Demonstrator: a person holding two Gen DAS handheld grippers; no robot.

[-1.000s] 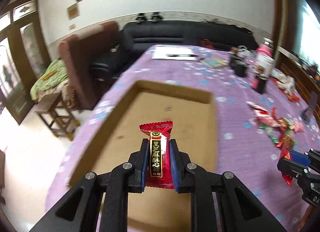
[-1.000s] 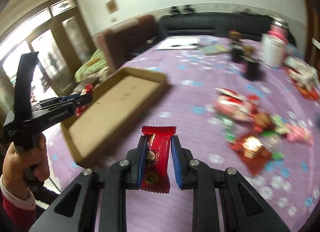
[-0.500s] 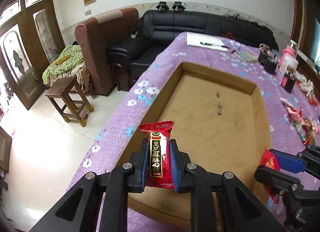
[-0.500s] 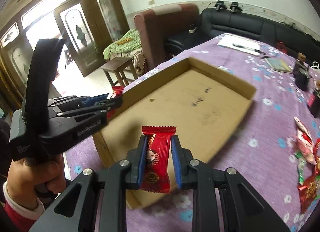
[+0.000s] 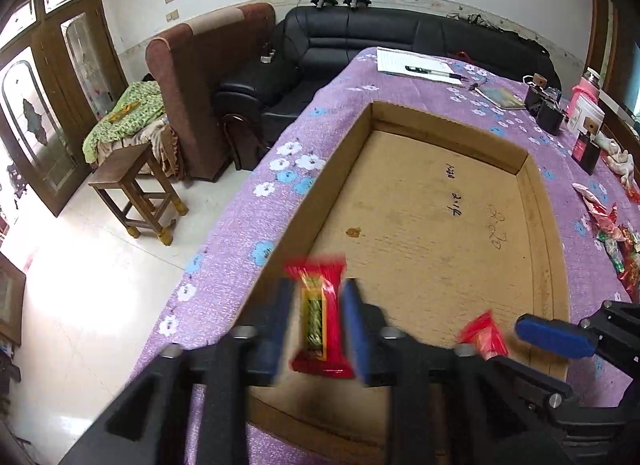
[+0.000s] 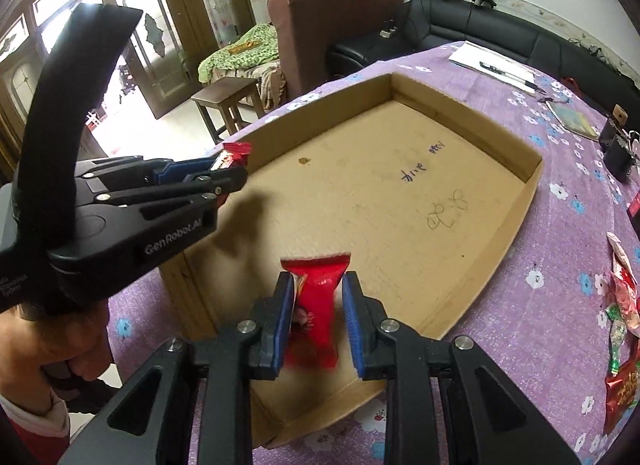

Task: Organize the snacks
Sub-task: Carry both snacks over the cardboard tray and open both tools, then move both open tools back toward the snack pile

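Note:
A shallow cardboard box (image 5: 538, 225) (image 6: 530, 189) lies on the purple flowered tablecloth. My left gripper (image 5: 318, 317) hovers over the box's near left corner with its jaws opening. A red snack with a black and gold label (image 5: 320, 313) hangs blurred between the pads, with a gap on each side. My right gripper (image 6: 316, 317) is over the near edge, its jaws also opening. Its red snack (image 6: 316, 305) (image 5: 482, 335) is smeared at the bottom and slipping between the blue pads. The right wrist view shows the left gripper (image 6: 224, 169) at the left.
A heap of loose wrapped snacks (image 5: 612, 233) (image 6: 620, 305) lies right of the box. A notepad with a pen (image 5: 416, 65), dark boxes (image 5: 544, 105) and a white tub (image 5: 586, 117) sit at the far end. Left of the table edge are a stool (image 5: 132, 189), an armchair and a sofa.
Both grippers came from the snack heap to the box's near end and sank a little. Both pairs of jaws have parted, the left more, and both snacks now blur as they slip.

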